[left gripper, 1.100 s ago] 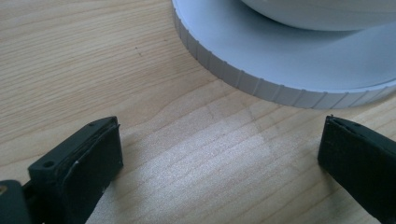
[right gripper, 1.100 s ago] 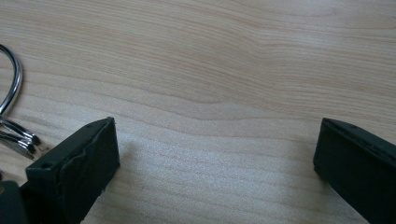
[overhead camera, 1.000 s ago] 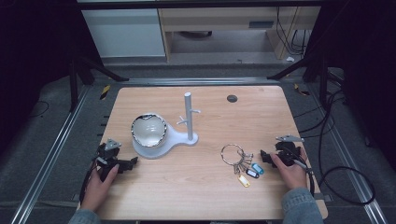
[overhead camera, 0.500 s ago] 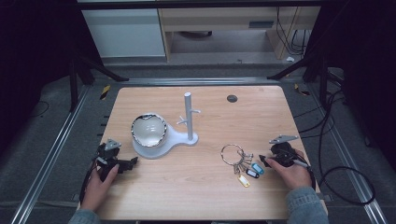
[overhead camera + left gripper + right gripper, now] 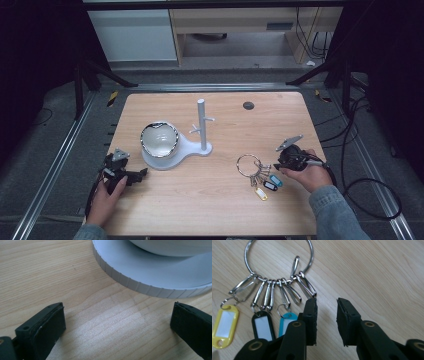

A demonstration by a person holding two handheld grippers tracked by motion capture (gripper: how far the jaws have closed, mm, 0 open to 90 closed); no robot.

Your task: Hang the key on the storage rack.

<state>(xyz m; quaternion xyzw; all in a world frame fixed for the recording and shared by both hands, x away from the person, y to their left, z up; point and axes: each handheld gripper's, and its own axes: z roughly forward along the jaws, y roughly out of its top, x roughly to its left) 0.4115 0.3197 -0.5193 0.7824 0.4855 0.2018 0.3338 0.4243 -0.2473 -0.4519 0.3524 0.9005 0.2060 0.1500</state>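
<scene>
Keys (image 5: 257,172) lie on the wooden table (image 5: 210,200) near a white stand (image 5: 175,147); right gripper (image 5: 326,306) jaws, just closing, grasp nothing; left gripper (image 5: 117,322) released.

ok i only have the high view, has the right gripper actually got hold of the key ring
Observer: No. In the right gripper view the right gripper has jaws that have just been closing, but only bare table shows in the narrow gap between them.
Operator: so where's the ring
Observer: The key ring lies ahead, and its clips end right beside one jaw tip, outside the gap. I cannot tell whether they touch it.
Operator: and the left one
Observer: The left gripper has its jaws wide apart over bare wood, short of the ribbed edge of the white stand base.
</scene>
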